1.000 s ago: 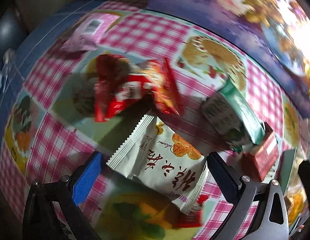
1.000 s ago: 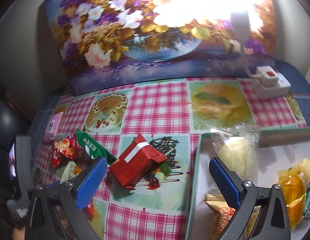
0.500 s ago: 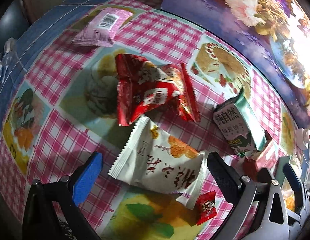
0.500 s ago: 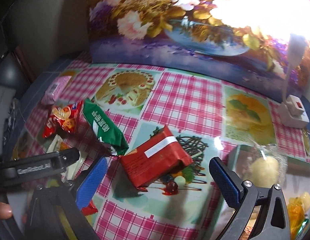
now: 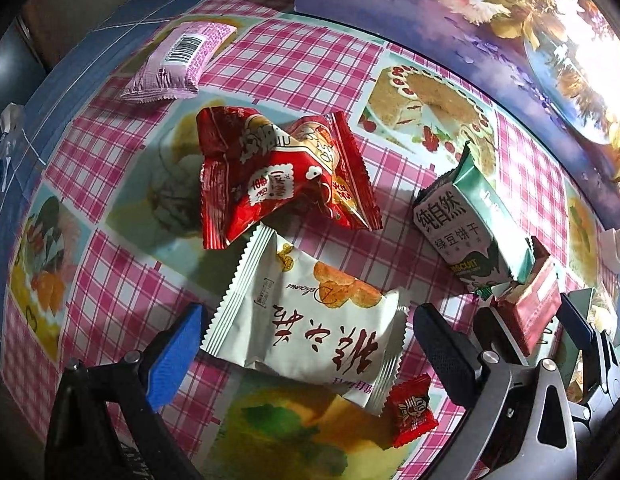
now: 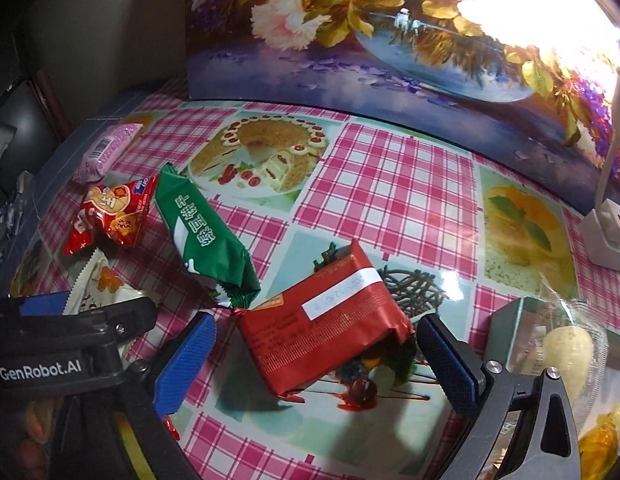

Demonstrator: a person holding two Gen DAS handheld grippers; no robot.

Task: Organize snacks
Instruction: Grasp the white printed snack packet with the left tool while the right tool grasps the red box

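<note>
**Both tongs spread over snack packets**

Left tongs [image 5: 306, 344] spread wide, straddling white serrated-edge foil snack packet [image 5: 310, 320] lying flat on pink-checked desk [image 5: 302, 64]. Right tongs [image 6: 316, 360] likewise spread, flanking dark red rectangular wrapped biscuit pack [image 6: 326, 328]; contact unclear. Green foil biscuit packet [image 6: 206, 240] just beside it, crumpled red packets [image 5: 278, 176] beyond.
</note>
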